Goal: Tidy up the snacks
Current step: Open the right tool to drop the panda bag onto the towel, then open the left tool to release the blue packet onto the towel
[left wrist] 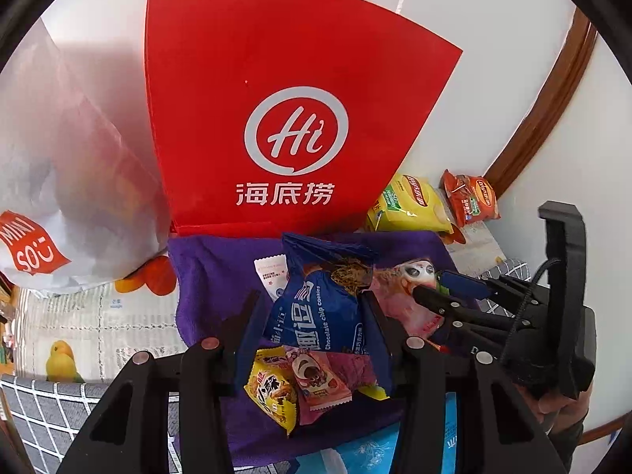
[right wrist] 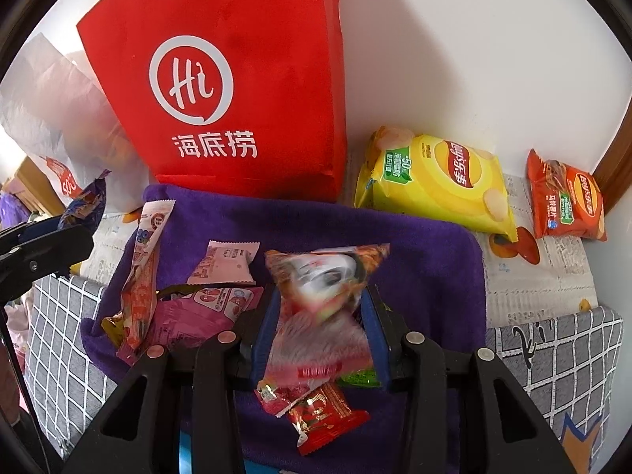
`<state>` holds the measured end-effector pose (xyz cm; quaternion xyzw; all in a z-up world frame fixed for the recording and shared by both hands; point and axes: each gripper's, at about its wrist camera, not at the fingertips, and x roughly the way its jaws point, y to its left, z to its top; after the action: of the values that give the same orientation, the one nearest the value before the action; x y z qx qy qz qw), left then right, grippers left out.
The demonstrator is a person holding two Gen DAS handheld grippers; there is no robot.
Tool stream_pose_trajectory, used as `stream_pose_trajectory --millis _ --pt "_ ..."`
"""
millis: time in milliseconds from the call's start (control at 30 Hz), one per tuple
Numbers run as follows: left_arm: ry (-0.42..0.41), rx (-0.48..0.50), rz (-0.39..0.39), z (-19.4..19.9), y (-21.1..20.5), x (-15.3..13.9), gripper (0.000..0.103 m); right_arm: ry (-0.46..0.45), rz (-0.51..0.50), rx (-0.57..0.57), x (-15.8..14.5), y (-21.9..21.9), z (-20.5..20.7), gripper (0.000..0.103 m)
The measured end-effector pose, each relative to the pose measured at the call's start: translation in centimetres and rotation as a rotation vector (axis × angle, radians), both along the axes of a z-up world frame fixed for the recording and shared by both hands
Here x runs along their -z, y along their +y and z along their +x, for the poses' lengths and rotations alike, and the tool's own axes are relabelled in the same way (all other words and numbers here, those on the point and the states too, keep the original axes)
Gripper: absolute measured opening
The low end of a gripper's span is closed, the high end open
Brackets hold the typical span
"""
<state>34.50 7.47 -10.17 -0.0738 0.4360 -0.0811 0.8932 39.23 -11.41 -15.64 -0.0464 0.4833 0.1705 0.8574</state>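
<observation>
The left gripper (left wrist: 312, 312) was clamped on a blue chocolate chip cookie packet (left wrist: 320, 308) above the purple towel (left wrist: 209, 276), the right gripper (right wrist: 322, 328) on a pink snack pouch (right wrist: 316, 316). Both looked light, crinkly and slippery, their contents probably crushable, so the jaws were best placed near a sealed edge

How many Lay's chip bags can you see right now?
2. The yellow Lay's bag lies right of the red Haidilao bag; the orange Lay's bag lies further right, near the wall. More may sit hidden inside the bags.

Blue foil chocolate-chip cookie packet (left wrist: 320, 308): upright, lifted above purple towel. Pink-and-white panda-print snack pouch (right wrist: 320, 296): crumpled, raised. Yellow crisp bag (right wrist: 438, 185), small orange crisp bag (right wrist: 568, 203): flat by wall.
</observation>
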Motion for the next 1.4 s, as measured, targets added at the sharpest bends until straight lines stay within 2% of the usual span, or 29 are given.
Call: stream_pose_trajectory --millis 67,300,600,1400 --pt "0.006 -0.004 0.001 0.1 0.2 0.2 0.046 -0.005 0.001 0.000 -0.2 -0.1 -0.1 0.047" --pt "0.028 0.019 -0.024 0.6 -0.4 1.0 0.046 -0.044 0.030 0.022 -2.1 -1.4 -0.5 0.047" --pt "0.075 0.047 0.028 1.2 -2.7 2.6 0.046 -0.105 0.081 0.047 -4.9 -2.8 -1.4 0.051" --pt "0.128 0.046 0.086 2.3 -3.7 4.5 0.048 -0.097 0.071 0.028 -5.1 -2.2 -1.7 0.052"
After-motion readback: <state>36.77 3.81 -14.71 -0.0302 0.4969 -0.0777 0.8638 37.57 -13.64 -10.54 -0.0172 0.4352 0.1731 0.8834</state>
